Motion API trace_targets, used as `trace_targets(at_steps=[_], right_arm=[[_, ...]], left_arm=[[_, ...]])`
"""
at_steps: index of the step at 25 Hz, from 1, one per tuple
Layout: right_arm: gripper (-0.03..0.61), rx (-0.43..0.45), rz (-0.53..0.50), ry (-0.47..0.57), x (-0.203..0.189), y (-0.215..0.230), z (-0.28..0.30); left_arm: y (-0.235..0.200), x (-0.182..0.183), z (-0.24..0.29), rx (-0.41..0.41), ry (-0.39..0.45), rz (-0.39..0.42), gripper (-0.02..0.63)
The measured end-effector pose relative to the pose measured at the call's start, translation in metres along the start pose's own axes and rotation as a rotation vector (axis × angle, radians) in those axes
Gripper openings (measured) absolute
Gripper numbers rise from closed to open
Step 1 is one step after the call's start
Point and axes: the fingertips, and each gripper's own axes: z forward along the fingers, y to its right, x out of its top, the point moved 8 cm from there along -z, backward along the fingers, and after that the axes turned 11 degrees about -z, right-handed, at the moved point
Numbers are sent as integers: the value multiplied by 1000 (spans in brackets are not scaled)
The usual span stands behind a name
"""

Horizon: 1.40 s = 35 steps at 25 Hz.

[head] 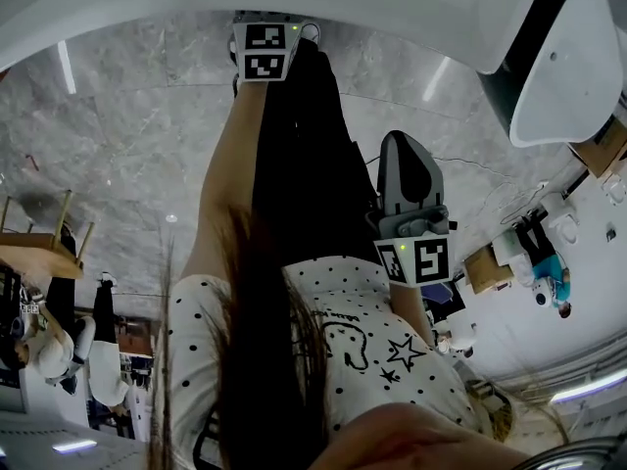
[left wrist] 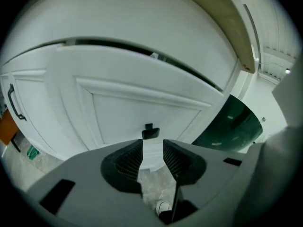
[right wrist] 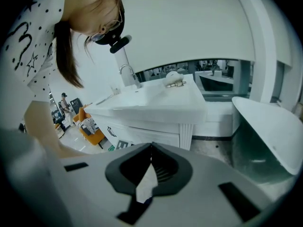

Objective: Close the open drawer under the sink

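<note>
The white panelled drawer front (left wrist: pixel 118 112) under the sink fills the left gripper view, with a dark slit along its top edge. Its small black handle (left wrist: pixel 150 132) sits just beyond my left gripper (left wrist: pixel 152 156), whose jaws stand a little apart with nothing between them. My right gripper (right wrist: pixel 151 149) is shut and empty, held back from the white sink cabinet (right wrist: pixel 156 109) with its faucet (right wrist: pixel 127 73). The head view shows only the left marker cube (head: pixel 265 49) and the right gripper (head: pixel 404 160) beside the person's dark legs.
A white bathtub (right wrist: pixel 272 136) stands to the right of the cabinet. A second black handle (left wrist: pixel 14 103) is on the cabinet's left part. Marble floor (head: pixel 127 155) lies below. Orange chairs (right wrist: pixel 90 131) and people stand further off.
</note>
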Motion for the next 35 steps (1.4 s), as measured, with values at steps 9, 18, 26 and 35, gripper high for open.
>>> trace_targets(at_steps=[9, 18, 26, 35], right_arm=[[12, -15, -98, 120, 59, 8, -38], [12, -36, -201, 328, 139, 1, -86], [12, -6, -258, 454, 173, -11, -107], [12, 46, -399, 457, 183, -25, -94]], left_arm=[[60, 75, -179, -32, 159, 135, 6], [136, 216, -323, -83, 434, 171, 5], [186, 245, -384, -163, 549, 242, 5], [186, 233, -383, -141, 534, 162, 5]])
